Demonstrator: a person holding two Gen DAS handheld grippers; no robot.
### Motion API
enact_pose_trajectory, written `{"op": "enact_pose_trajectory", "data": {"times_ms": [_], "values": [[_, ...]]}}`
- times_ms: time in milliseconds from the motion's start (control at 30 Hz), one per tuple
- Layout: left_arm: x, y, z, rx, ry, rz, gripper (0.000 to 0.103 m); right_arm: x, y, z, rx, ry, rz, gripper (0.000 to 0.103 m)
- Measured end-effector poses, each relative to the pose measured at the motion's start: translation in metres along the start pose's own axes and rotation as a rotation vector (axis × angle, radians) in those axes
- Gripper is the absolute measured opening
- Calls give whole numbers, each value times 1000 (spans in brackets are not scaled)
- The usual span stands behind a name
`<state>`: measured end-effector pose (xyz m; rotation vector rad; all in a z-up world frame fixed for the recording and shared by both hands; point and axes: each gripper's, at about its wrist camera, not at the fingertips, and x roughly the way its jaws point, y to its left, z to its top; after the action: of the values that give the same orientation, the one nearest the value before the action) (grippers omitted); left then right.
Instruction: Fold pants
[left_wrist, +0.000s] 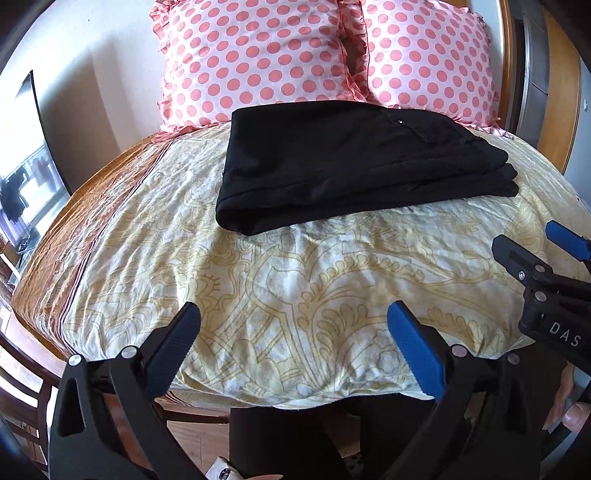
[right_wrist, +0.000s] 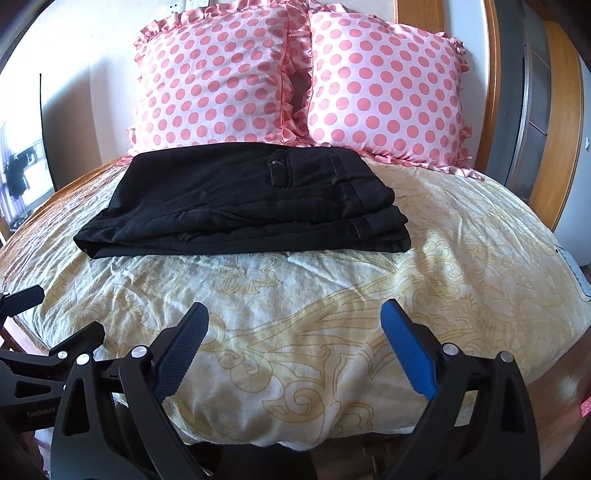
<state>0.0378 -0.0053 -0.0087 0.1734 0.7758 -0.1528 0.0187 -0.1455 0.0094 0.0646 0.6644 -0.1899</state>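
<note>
Already folded into a flat, layered rectangle, the black pants (right_wrist: 243, 203) lie on the cream bedspread with its yellow scroll pattern (right_wrist: 332, 295), their far edge just in front of two pink polka-dot pillows (right_wrist: 207, 77). Both tools hover over the near end of the bed, well apart from the garment: the left gripper (left_wrist: 293, 343) has its jaws spread wide and empty, and the right gripper (right_wrist: 295, 343) likewise gapes with nothing between its fingers.
</note>
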Motion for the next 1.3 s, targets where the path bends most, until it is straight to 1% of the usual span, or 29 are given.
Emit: {"op": "enact_pose_trajectory", "data": {"times_ms": [1000, 1300], "values": [[4, 5, -1, -40, 22, -28, 101, 4, 1, -3, 3, 17, 5, 96], [3, 3, -1, -19, 11, -12, 101, 5, 1, -4, 1, 18, 6, 96]]}}
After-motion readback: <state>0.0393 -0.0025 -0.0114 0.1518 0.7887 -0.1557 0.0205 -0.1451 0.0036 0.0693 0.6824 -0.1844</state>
